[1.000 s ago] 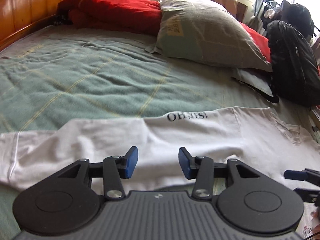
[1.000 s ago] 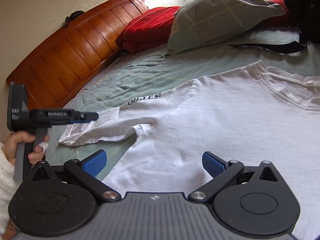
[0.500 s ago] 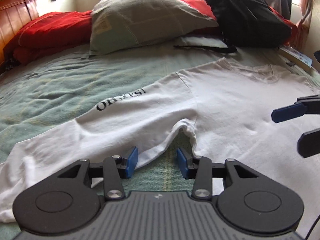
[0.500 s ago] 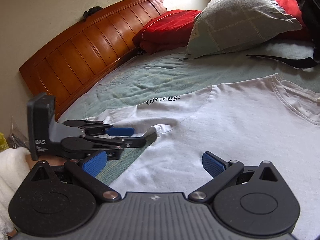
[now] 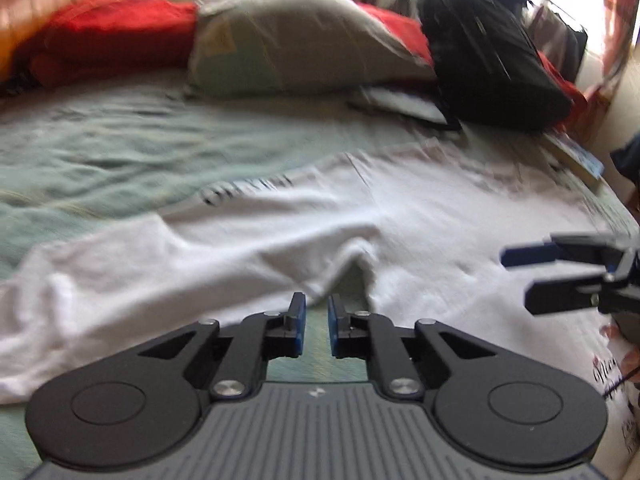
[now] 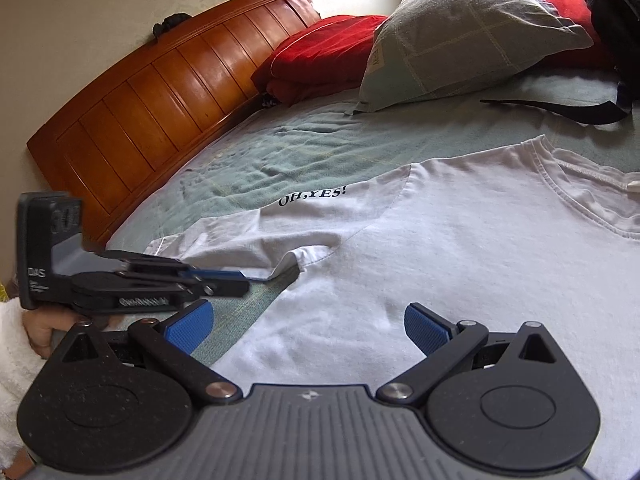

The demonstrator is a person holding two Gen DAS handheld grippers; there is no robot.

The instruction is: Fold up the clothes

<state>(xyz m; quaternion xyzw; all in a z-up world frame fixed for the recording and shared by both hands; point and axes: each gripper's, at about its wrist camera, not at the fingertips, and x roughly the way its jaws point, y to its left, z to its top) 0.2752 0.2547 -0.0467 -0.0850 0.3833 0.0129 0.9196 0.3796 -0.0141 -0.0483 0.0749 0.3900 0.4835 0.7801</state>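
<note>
On the green-sheeted bed (image 6: 280, 152), a white shirt (image 6: 440, 248) lies spread flat. My left tool (image 5: 316, 318) is closing at the sleeve's underarm hem, nothing yet pinched; my right tool (image 6: 308, 320) hovers wide open and empty over the body, ready to fold.

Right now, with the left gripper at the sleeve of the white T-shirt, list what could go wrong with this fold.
1. The left gripper is closing at the lower edge of the sleeve, and no cloth shows clearly between its pads; it may pinch nothing, or only the hem, and slip.
2. It could catch the green bedsheet showing beneath it.
3. The right gripper hangs open above the white T-shirt, so the body may drag when the sleeve is pulled.
</note>
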